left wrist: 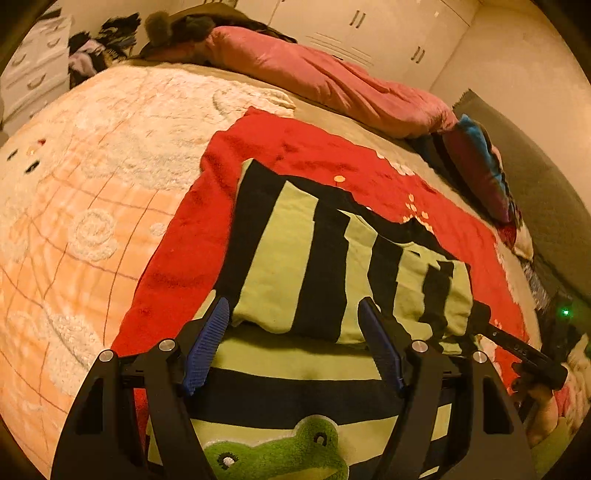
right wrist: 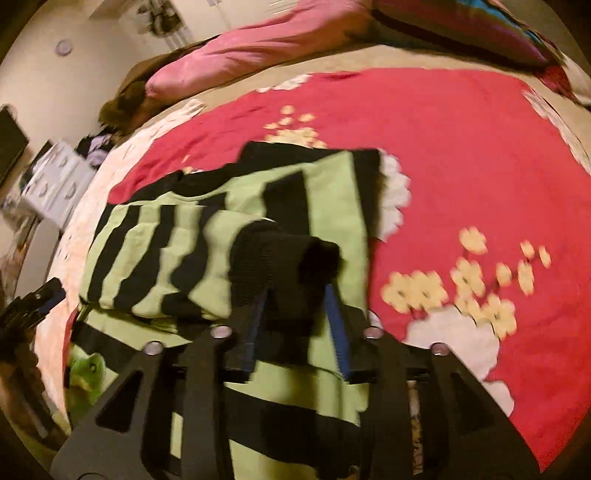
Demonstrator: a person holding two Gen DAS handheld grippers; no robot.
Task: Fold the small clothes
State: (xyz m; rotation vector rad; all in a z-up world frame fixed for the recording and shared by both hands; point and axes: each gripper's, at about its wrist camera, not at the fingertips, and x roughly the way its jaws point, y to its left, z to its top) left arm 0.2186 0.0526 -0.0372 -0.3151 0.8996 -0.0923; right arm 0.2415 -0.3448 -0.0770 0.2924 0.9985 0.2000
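Note:
A green-and-black striped small sweater (left wrist: pixel 280 258) with a plush frog (left wrist: pixel 280 454) on its front lies on a red flowered blanket (left wrist: pixel 177 258) on the bed. One part is folded over the body. My left gripper (left wrist: pixel 293 302) hovers open just above the sweater's folded edge, with nothing between its blue pads. In the blurred right wrist view, the sweater's black ribbed cuff (right wrist: pixel 280 251) sits over the tips of my right gripper (right wrist: pixel 297 291). Its pads stand apart with dark cloth between them. Blur hides whether they press on it. The left gripper (right wrist: pixel 37 302) shows at that view's left edge.
A pink duvet (left wrist: pixel 332 81) lies bunched along the far side of the bed. A peach fleece blanket (left wrist: pixel 92 184) covers the left part. A colourful pillow (left wrist: pixel 480 166) rests at the right edge. White wardrobe doors (left wrist: pixel 369 29) and a drawer unit (left wrist: pixel 33 66) stand beyond.

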